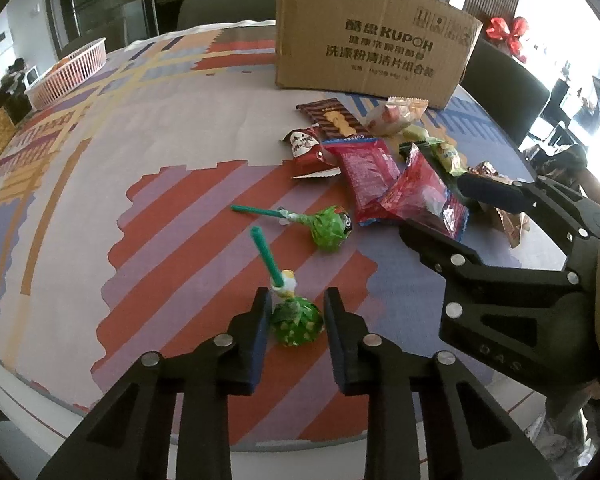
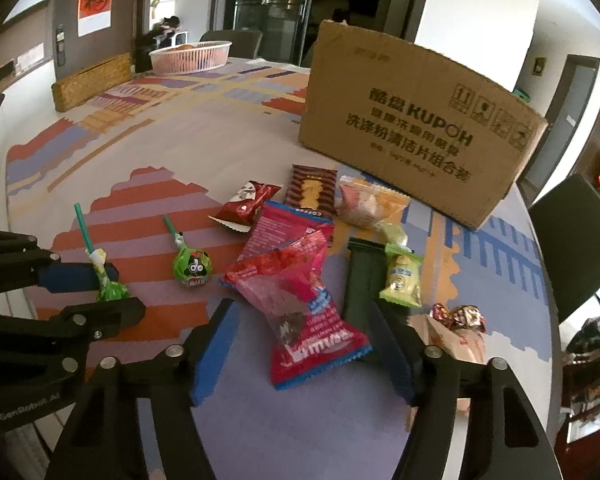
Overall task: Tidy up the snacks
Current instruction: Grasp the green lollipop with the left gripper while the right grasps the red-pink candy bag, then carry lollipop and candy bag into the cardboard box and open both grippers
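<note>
My left gripper (image 1: pixel 296 312) is open, its fingers on either side of a green lollipop (image 1: pixel 296 324) lying on the tablecloth; this lollipop also shows in the right wrist view (image 2: pixel 110 290). A second green lollipop (image 1: pixel 330 226) lies just beyond. My right gripper (image 2: pixel 300 328) is open around a red crinkled snack packet (image 2: pixel 300 308), also seen in the left wrist view (image 1: pixel 420 196). More snacks form a pile: a pink packet (image 2: pixel 284 228), a brown biscuit packet (image 2: pixel 310 192), a green candy (image 2: pixel 400 280). A cardboard box (image 2: pixel 416 136) stands behind.
A pink plastic basket (image 1: pixel 66 74) sits at the table's far left edge. A woven box (image 2: pixel 92 84) lies near it. Dark chairs (image 2: pixel 572 236) stand around the round table (image 1: pixel 204 132). The table's near edge (image 1: pixel 40 396) is close below my left gripper.
</note>
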